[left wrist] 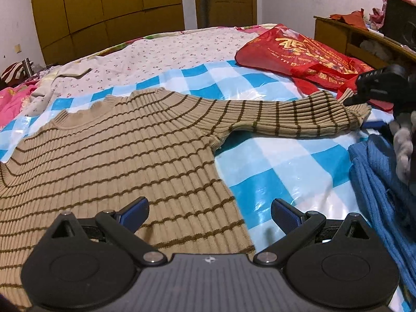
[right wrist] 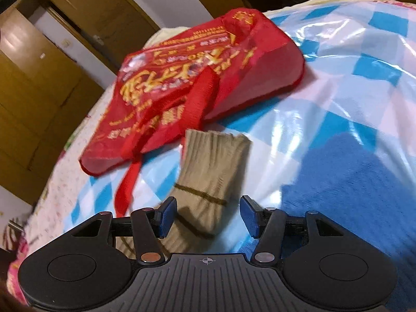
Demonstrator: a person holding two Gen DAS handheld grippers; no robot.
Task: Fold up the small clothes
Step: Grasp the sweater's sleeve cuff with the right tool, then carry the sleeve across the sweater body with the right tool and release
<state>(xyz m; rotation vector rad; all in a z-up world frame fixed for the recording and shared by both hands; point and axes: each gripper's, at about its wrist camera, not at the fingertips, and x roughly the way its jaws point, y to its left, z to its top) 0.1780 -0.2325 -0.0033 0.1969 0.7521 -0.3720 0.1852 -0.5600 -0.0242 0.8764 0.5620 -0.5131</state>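
Light: dim, warm, indoor | glare: plastic sheet (right wrist: 345,59) | blur: right view, probably motion | edges: fisheye-bent

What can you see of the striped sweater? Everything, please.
The striped sweater is a tan ribbed knit with thin dark brown stripes, a round neckline and a wavy collar edge. It lies flat, spread out on the blue-and-white checked plastic sheet. One sleeve stretches sideways toward the red bag; its cuff ends just short of the bag. The right gripper is open with that sleeve between its fingers; the left gripper hovers open over the hem.
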